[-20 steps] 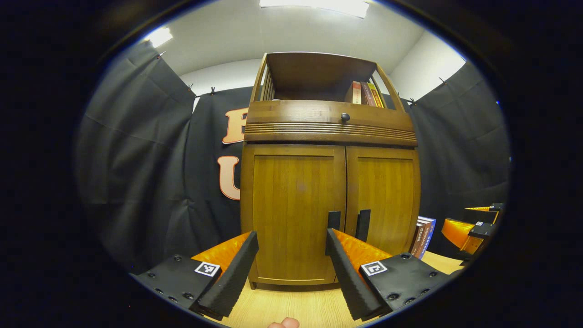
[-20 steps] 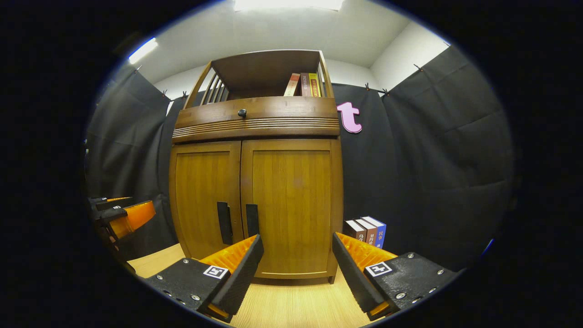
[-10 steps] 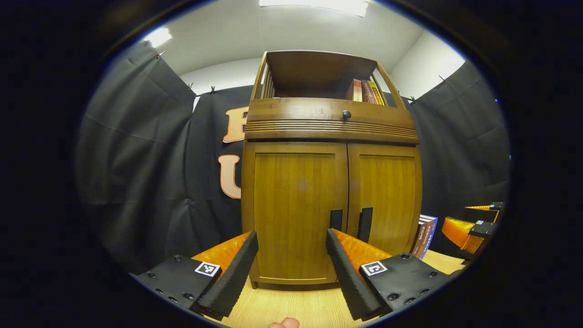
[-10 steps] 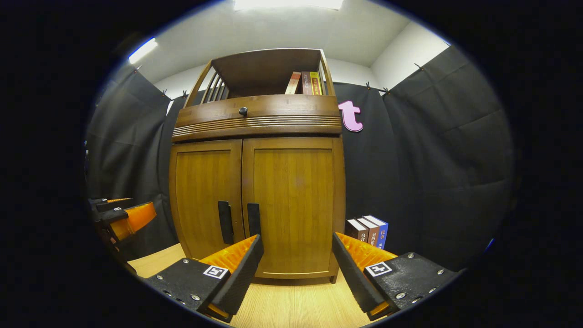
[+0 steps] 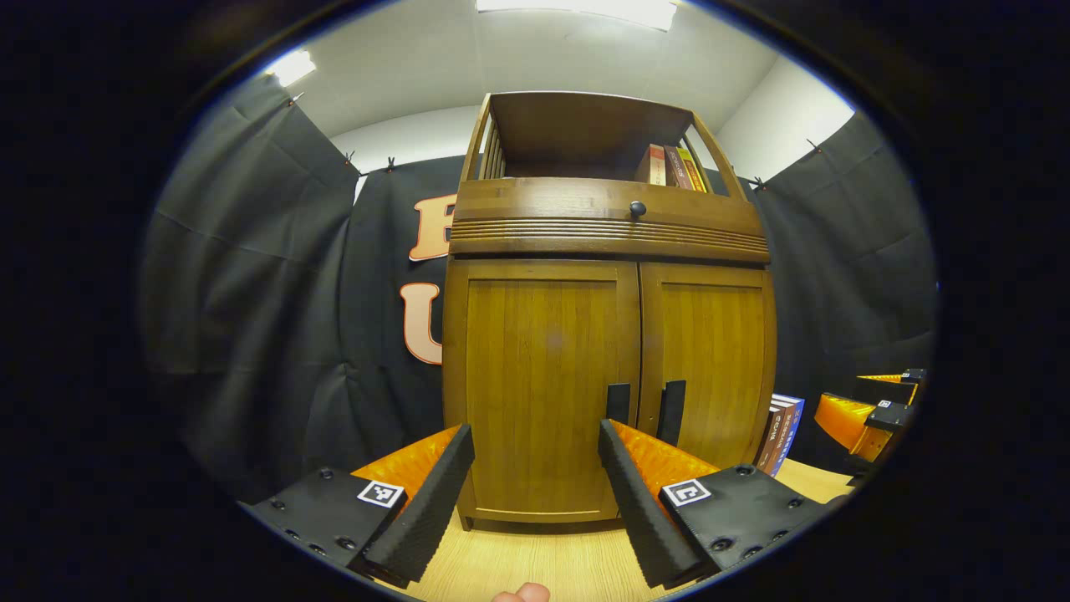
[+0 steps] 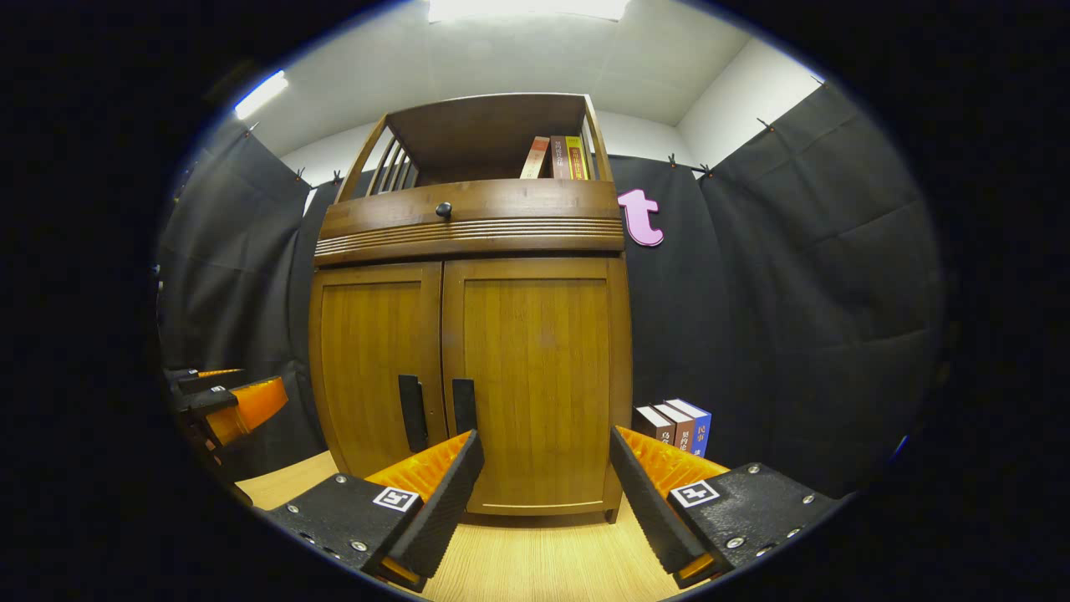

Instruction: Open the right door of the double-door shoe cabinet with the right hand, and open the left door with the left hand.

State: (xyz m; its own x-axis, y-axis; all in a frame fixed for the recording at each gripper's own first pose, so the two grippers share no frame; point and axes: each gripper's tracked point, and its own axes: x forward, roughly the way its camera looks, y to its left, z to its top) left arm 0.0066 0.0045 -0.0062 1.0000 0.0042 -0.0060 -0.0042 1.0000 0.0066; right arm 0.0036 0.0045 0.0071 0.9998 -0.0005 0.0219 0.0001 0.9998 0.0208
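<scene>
A wooden shoe cabinet stands ahead with both doors closed. Its left door and right door each carry a dark vertical handle by the centre seam: left handle, right handle. My left gripper is open, short of the left door, with nothing between its fingers. My right gripper is open too, in front of the right door's lower part. In each view the other gripper appears at the edge.
A drawer with a round dark knob sits above the doors, and an open shelf on top holds books. More books stand on the light wooden floor right of the cabinet.
Both grippers have crept slightly toward the cabinet, which looks a little larger. The doors remain closed and both grippers stay open.
</scene>
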